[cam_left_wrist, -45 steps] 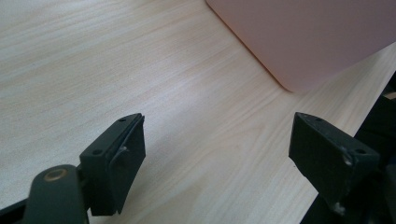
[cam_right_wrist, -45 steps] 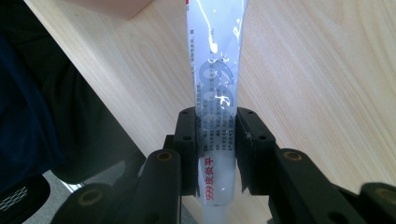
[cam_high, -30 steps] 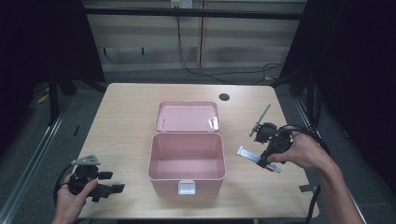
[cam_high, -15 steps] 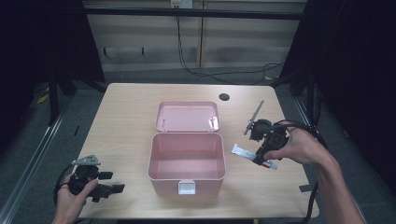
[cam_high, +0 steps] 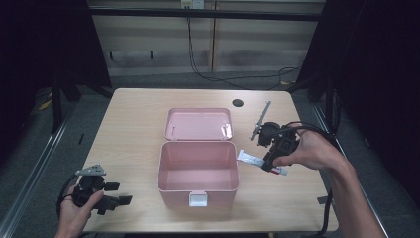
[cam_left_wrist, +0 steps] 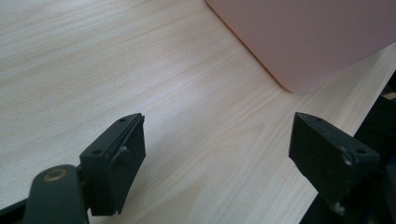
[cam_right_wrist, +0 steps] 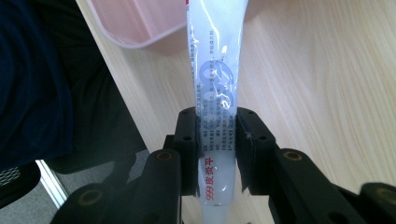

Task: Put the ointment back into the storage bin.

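Observation:
A pink box (cam_high: 198, 171) stands open in the middle of the table, its lid (cam_high: 198, 124) lying flat behind it. Just right of the box's rim my right gripper (cam_high: 270, 161) is shut on a white tube (cam_high: 250, 158) with blue print. In the right gripper view the tube (cam_right_wrist: 215, 70) runs up between the two pads toward the box's corner (cam_right_wrist: 135, 23). At the table's front left my left gripper (cam_high: 116, 194) rests on the wood with its jaws wide open. In the left gripper view nothing lies between the fingers (cam_left_wrist: 114, 161), and the pink box (cam_left_wrist: 317, 37) is ahead.
A dark round hole (cam_high: 237, 103) sits in the tabletop behind the box. The table's right edge (cam_high: 317, 168) is close to my right hand. Cables lie on the floor beyond the far edge.
My right gripper has carried the white tube leftward and upward, closer to the pink box's right rim. The left gripper has stayed where it was.

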`<state>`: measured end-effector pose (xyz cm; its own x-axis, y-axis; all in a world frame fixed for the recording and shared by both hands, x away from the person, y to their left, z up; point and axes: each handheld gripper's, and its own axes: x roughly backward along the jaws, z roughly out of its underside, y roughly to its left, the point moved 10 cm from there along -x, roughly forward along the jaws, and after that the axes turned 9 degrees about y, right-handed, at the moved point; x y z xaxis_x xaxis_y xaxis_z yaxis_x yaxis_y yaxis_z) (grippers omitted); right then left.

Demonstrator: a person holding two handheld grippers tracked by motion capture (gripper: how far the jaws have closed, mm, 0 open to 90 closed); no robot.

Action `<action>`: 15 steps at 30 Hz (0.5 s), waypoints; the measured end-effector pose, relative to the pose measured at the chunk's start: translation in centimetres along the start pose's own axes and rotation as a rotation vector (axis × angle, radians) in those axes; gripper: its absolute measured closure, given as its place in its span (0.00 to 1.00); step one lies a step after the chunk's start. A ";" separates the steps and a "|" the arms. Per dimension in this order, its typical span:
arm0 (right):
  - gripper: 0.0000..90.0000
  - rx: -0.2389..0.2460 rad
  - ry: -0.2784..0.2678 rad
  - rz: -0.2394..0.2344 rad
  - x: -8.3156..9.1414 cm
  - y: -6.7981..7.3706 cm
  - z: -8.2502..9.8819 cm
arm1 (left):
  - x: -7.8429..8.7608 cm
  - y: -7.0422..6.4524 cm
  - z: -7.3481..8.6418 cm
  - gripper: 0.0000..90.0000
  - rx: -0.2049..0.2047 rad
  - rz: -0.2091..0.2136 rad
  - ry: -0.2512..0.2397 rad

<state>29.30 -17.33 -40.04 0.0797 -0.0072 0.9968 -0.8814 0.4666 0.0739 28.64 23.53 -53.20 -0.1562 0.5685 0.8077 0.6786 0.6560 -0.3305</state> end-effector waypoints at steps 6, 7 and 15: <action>0.80 0.040 0.008 0.004 0.2 0.5 -1.5 | 0.0 0.0 0.0 0.21 -0.002 0.003 0.000; 0.80 0.049 0.009 0.005 0.3 0.6 -1.8 | 0.0 0.0 0.0 0.21 -0.002 0.003 -0.001; 0.80 0.093 0.026 0.013 0.1 1.3 -3.7 | 0.0 0.0 0.0 0.21 -0.006 0.004 0.001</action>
<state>29.91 -13.42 -40.00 0.0788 0.0220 0.9966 -0.9217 0.3826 0.0644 28.64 23.54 -53.16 -0.1532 0.5705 0.8069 0.6838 0.6507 -0.3302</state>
